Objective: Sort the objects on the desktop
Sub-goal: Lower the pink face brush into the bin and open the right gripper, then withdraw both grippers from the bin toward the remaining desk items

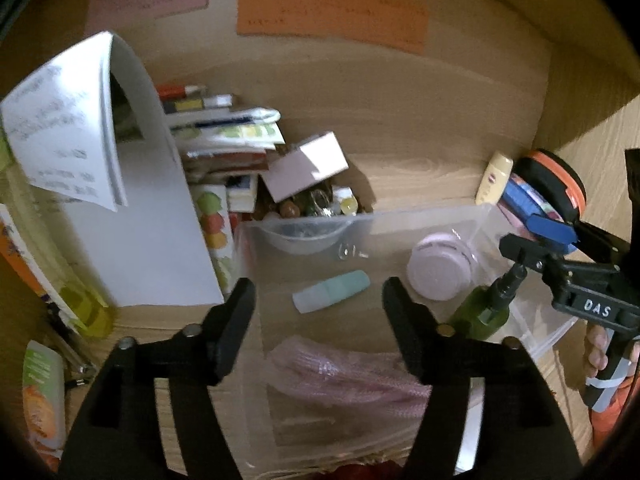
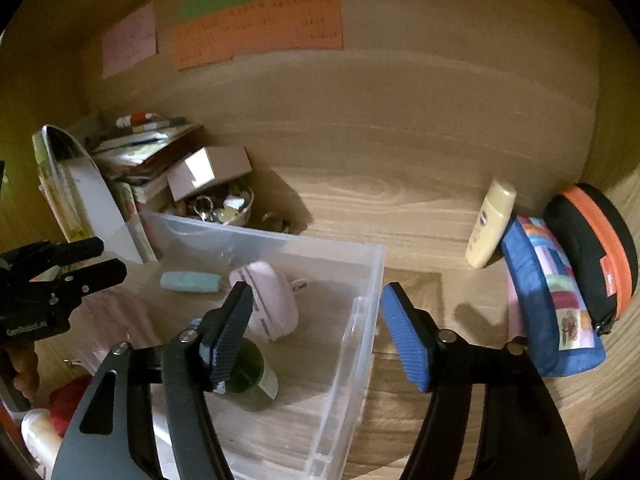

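A clear plastic bin sits on the wooden desk. Inside lie a teal tube, a round pink case, a green pump bottle and a pink bag. My left gripper is open and empty above the bin's near side. My right gripper is open and empty over the bin's right wall, just above the green bottle; it also shows in the left wrist view. A cream lotion bottle leans beside the bin.
A blue patterned pouch and a black-and-orange case stand at the right wall. A bowl of trinkets, a small box, stacked books and a white folded sheet crowd the left.
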The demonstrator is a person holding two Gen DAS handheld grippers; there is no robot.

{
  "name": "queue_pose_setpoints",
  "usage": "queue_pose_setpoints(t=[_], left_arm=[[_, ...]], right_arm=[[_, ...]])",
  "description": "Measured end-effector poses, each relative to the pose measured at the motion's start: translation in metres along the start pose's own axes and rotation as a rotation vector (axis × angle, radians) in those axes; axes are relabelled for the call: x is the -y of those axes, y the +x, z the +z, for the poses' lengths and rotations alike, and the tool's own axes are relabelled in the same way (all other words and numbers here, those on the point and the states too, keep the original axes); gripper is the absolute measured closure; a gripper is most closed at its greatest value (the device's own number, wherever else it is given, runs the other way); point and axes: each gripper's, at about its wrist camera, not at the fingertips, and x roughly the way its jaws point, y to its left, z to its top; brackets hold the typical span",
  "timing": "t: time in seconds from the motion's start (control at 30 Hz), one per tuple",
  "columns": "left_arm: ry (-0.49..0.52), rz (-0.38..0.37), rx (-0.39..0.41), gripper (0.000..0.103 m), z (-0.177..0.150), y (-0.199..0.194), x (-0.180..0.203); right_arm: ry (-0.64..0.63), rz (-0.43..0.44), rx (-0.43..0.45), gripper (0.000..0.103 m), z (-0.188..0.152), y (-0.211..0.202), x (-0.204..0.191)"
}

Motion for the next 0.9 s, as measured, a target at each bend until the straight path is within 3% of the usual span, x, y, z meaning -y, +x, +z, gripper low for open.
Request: queue_pose_setpoints(t=[0.07,0.17,0.23,0.27,0.47,0.57,0.67,0.8,0.9], left_arm=[[-0.017,-0.010,0.020,0.029,0.001,-0.004,-0.002],[-0.039,-0.106,0.017,0.027,0.002,-0.008,-0.007],[-0.044,-0.142,0.027,0.017,0.003,-0.013,-0.007],[-0.041,-0.138,0.043,0.009,0.003,-0.017,-0.006],[-0.021,-0.086,0.121,0.004,0.007,-0.046,0.000],[-0.018,-0.085,0.146,0.003,0.002,-0.063,-0.001],[-0.008,-0.042,0.145,0.003,-0.003,-0.074,-0.002],[-0.009,-0.037,0.118,0.003,-0.011,-0.082,-0.006],[-0.013,-0.033,0.086,0.003,-0.018,-0.085,-0.011]], right_arm=[[-0.003,-0.002,0.017,0.029,0.000,-0.003,-0.001],[0.008,0.012,0.038,0.022,0.001,-0.007,0.000],[0.019,0.034,0.047,0.021,0.001,-0.009,0.001],[0.025,0.049,0.052,0.021,0.001,-0.010,0.001],[0.024,0.058,0.111,0.020,0.004,-0.030,0.001],[0.031,0.093,0.137,0.013,0.007,-0.046,0.000],[0.017,0.116,0.190,0.000,0.006,-0.069,-0.006],[-0.044,0.101,0.258,0.000,-0.003,-0.097,-0.020],[-0.091,0.087,0.255,0.000,-0.010,-0.110,-0.033]])
